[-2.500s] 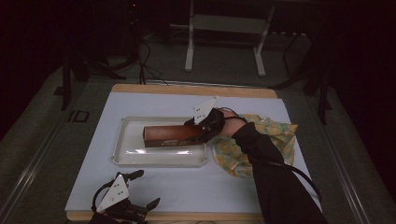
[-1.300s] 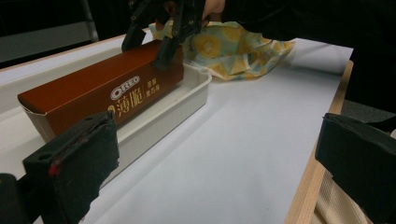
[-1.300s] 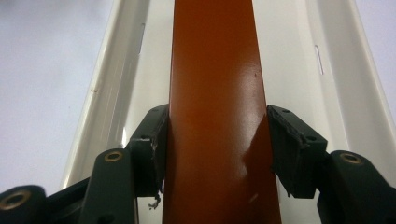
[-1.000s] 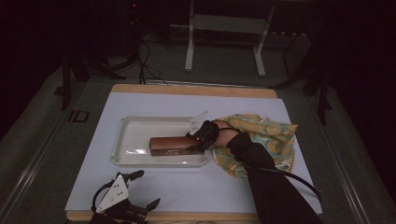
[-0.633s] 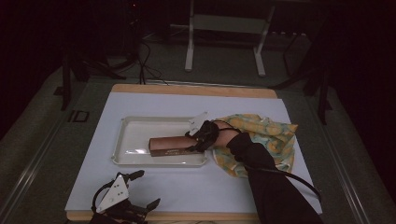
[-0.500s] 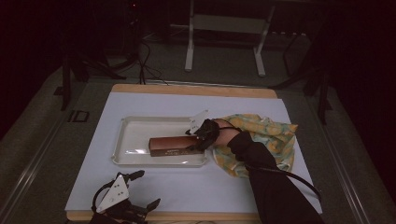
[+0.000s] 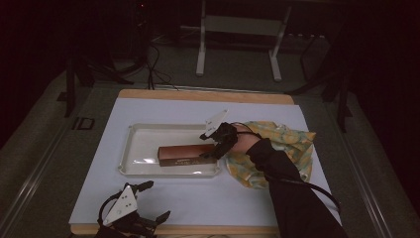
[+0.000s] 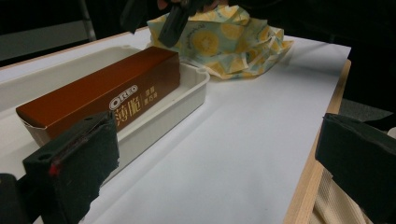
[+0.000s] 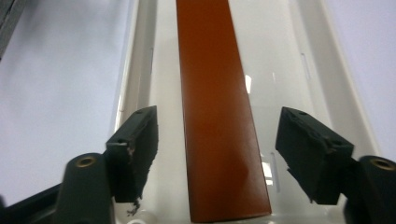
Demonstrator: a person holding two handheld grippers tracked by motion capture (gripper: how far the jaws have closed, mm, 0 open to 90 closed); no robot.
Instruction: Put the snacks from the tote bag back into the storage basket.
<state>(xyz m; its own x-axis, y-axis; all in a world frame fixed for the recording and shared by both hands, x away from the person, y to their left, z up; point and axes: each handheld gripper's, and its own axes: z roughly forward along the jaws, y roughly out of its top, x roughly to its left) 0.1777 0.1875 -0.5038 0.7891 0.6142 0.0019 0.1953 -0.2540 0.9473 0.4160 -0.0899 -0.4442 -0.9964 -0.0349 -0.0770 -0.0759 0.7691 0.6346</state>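
The left claw (image 7: 148, 206) is resting at the near edge of the table (image 7: 208, 198), its jaws spread wide and gripping nothing, well apart from the work; in the left gripper view its black jaws are framing bare white table with the brown biscuit box (image 8: 100, 95) beyond; farther in, the white tray (image 7: 133, 148) is lying on the table and is holding that one box (image 7: 185, 154) lengthwise along its near side, the rest of the tray being bare; the right claw (image 7: 212, 145) is sitting at the box's right end, and in the right gripper view its jaws are standing released on either side of the box (image 9: 215, 116) with clear gaps, touching it nowhere that I can see; so the placing is looking done, the box lying flat inside the tray, and what is probably left is only drawing the right claw away; just beyond the tray's right end, the yellow patterned cloth (image 7: 277, 148) is lying crumpled on the table, under the person's dark sleeve (image 7: 287, 183), though whether it is covering anything is hard to tell.
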